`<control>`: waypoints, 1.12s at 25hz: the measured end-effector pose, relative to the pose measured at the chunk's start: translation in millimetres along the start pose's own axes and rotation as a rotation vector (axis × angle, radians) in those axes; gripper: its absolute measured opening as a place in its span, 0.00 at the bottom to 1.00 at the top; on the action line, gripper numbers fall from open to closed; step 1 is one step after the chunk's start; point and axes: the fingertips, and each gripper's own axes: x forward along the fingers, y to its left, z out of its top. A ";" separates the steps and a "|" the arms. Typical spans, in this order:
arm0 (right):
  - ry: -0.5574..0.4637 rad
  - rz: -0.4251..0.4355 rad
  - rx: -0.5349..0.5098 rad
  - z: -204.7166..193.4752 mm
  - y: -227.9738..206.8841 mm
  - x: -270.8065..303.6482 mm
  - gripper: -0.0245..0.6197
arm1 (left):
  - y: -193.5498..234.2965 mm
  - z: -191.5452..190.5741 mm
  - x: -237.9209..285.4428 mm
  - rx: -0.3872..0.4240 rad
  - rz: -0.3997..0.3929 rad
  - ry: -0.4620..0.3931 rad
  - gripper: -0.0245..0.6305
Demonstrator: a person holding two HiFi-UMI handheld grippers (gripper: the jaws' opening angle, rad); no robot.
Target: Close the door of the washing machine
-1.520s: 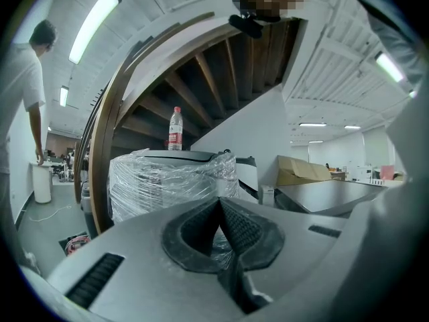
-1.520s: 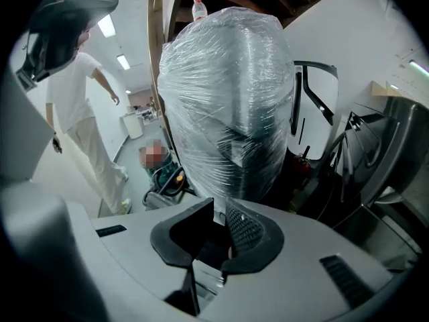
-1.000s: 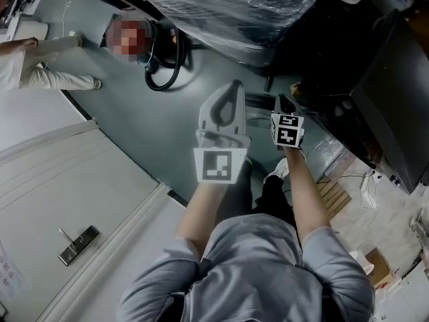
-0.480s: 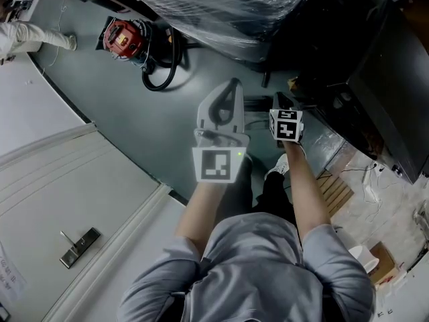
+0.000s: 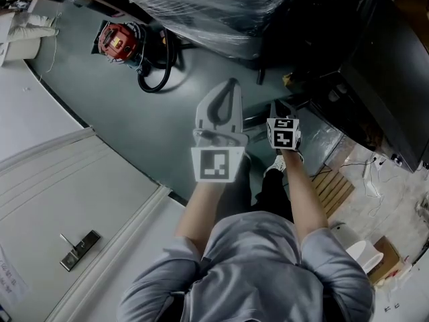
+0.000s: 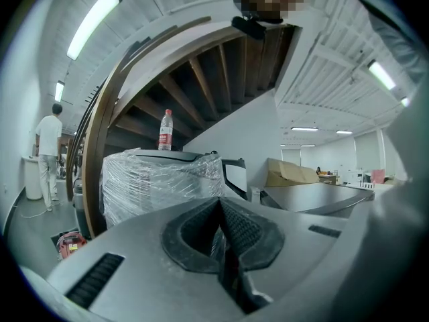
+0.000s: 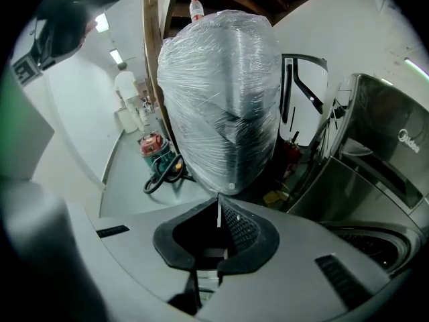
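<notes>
While standing short of the washing machine (image 7: pixel 335 193), holding the left gripper (image 5: pixel 232 83) and the right gripper (image 5: pixel 276 104) out front at waist level, each with jaws pressed together on nothing. Judged as the approach, with no contact made on the door (image 7: pixel 379 119), seemingly a dark lid propped up above the open tub, off toward the right edge of the floor (image 5: pixel 134 119). Risky from here: reaching across with only the right gripper and clipping the lid's edge sideways, straining the hinge rather than swinging it down. Equally risky: shoving hard with closed tips and letting the lid drop and slam, or sliding off its smooth face. Worth minding the film-wrapped bundle (image 7: pixel 221 92) just left of the machine, near enough to snag an elbow or a gripper body on the way in. Also the wooden slats (image 5: pixel 333 190) lying by the feet, a likely trip when stepping closer. Cannot tell whether anything lies across the tub rim to block closing.
</notes>
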 end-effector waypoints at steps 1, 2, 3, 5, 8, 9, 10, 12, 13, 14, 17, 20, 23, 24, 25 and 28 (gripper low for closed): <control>0.004 0.000 -0.003 -3.8 -0.2 -2.8 0.05 | -2.5 -0.6 -0.7 -0.001 -0.005 0.002 0.04; 0.011 0.000 -0.009 -7.7 -0.6 -5.7 0.05 | -5.3 -0.9 -0.9 -0.007 -0.008 0.005 0.04; 0.017 0.001 -0.018 -11.3 -1.1 -8.8 0.05 | -8.6 -1.0 -0.7 -0.013 -0.010 0.006 0.04; 0.027 0.002 -0.033 -18.1 -2.4 -15.1 0.05 | -16.3 -0.3 0.3 -0.017 -0.019 0.005 0.04; 0.041 0.000 -0.048 -28.8 -3.5 -24.3 0.05 | -28.3 0.1 1.4 -0.014 -0.038 0.001 0.04; 0.038 0.000 -0.060 -31.0 -3.5 -26.8 0.05 | -32.1 -0.2 1.8 -0.010 -0.045 0.002 0.04; 0.035 0.000 -0.073 -33.2 -3.7 -29.1 0.05 | -35.9 -0.3 2.5 -0.006 -0.052 0.003 0.04; 0.033 0.002 -0.090 -38.1 -4.9 -33.7 0.05 | -43.3 0.1 4.4 -0.007 -0.064 0.002 0.04; 0.034 0.002 -0.099 -40.6 -5.7 -36.2 0.05 | -47.3 0.3 5.6 -0.009 -0.069 0.002 0.04; 0.036 0.001 -0.110 -43.2 -6.6 -38.8 0.05 | -51.5 0.4 6.6 -0.011 -0.075 0.001 0.04; 0.045 -0.001 -0.147 -52.2 -9.1 -46.1 0.05 | -65.2 1.3 9.0 -0.017 -0.093 -0.003 0.04; 0.057 -0.002 -0.181 -61.3 -12.8 -53.2 0.05 | -80.2 0.9 11.2 -0.005 -0.119 0.001 0.04; 0.058 -0.005 -0.184 -69.1 -20.0 -62.3 0.05 | -95.3 2.2 13.3 0.009 -0.143 -0.004 0.04; 0.058 -0.007 -0.181 -71.6 -22.9 -65.5 0.05 | -100.0 3.5 14.0 0.007 -0.149 -0.009 0.04; 0.057 -0.009 -0.176 -74.0 -25.8 -68.5 0.05 | -104.5 4.3 14.8 0.003 -0.154 -0.011 0.04; 0.058 -0.022 -0.166 -81.0 -34.2 -76.7 0.05 | -118.7 3.2 17.0 0.000 -0.173 0.002 0.04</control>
